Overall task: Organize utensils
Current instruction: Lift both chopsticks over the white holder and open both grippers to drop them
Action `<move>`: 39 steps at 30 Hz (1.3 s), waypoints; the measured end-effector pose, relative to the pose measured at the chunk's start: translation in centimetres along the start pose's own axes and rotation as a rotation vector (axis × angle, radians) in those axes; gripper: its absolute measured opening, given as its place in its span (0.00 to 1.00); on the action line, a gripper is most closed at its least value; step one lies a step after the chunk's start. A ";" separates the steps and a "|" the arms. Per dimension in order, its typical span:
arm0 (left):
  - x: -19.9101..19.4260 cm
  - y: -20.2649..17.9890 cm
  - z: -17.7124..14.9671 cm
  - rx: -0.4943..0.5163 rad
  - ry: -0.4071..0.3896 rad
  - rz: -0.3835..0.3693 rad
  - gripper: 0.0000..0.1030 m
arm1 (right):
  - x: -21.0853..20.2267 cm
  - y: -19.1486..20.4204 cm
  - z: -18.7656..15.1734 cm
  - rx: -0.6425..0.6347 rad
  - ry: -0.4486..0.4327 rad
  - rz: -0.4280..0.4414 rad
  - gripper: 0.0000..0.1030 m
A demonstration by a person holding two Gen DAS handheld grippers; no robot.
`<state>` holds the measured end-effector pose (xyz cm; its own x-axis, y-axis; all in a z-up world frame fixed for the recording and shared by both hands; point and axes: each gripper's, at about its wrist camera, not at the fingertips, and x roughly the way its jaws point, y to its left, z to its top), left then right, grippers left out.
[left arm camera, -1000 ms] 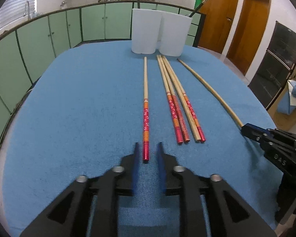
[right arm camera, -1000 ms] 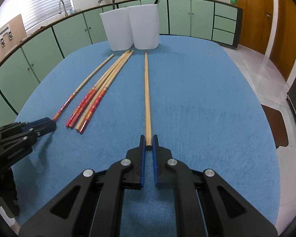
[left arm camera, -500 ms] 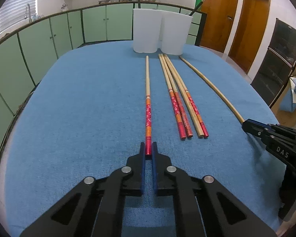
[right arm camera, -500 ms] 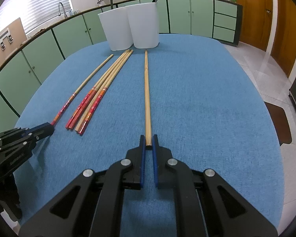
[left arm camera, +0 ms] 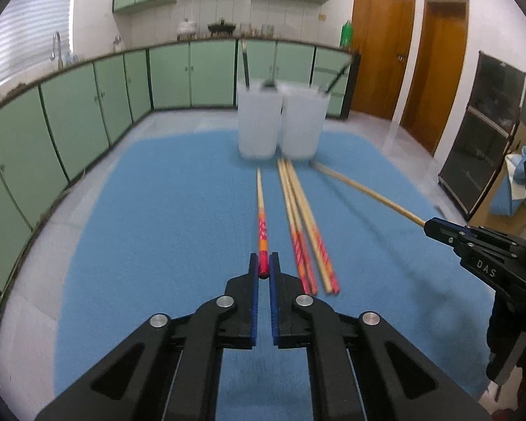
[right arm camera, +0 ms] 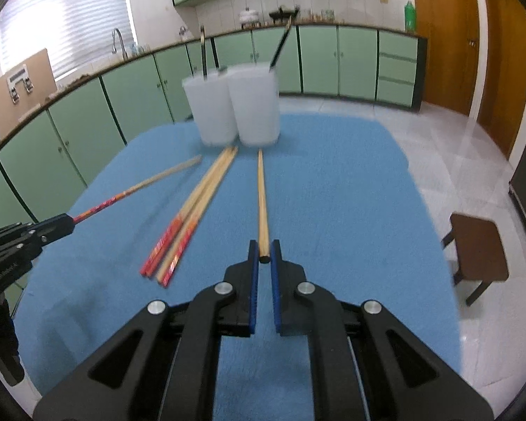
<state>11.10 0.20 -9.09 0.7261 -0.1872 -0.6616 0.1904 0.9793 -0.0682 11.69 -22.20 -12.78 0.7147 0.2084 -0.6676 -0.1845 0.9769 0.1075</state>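
Left tongs: my left gripper (left arm camera: 263,269) is pinching the red-painted butt end of a long wooden chopstick with a red and orange patterned handle (left arm camera: 262,224); its pale tip points toward the far edge of the blue cloth-covered table (left arm camera: 150,210).
Right tongs: my right gripper (right arm camera: 264,253) is pinching the blunt end of a long plain wooden chopstick (right arm camera: 262,196), whose tip also points to the far edge.
Remaining stock: a bundle of patterned-handle wooden chopsticks (left arm camera: 303,224) lies mid-table between my two sticks.
Destination, as judged: two white translucent plastic tubs (left arm camera: 280,122) stand side by side at the far edge, dark utensil handles already standing in them.
Handling: I judge the sticks light, stiff and slender. The lacquered handle looks slippery; the bare wood should hold better.
Grip point: held at the very end, each stick has a long overhang and may pivot or droop. A hold further along the shaft would be steadier.
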 end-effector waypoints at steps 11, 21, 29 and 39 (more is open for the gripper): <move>-3.3 0.7 7.6 0.013 -0.169 -0.044 0.05 | -4.6 0.2 9.2 -0.080 -0.134 0.045 0.06; -0.7 0.7 14.3 0.051 -0.193 -0.081 0.05 | -4.0 0.9 17.0 -0.154 -0.098 0.111 0.06; 0.6 1.1 17.4 0.053 -0.218 -0.088 0.05 | -3.7 1.3 22.0 -0.193 -0.109 0.121 0.05; -3.3 0.1 24.0 0.086 -0.394 -0.112 0.05 | -5.9 0.3 29.2 -0.145 -0.257 0.166 0.05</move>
<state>24.56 -0.92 11.02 0.8917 -0.3238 -0.3162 0.3252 0.9443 -0.0499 27.11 -21.81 12.75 0.8102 0.3872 -0.4400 -0.3936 0.9157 0.0810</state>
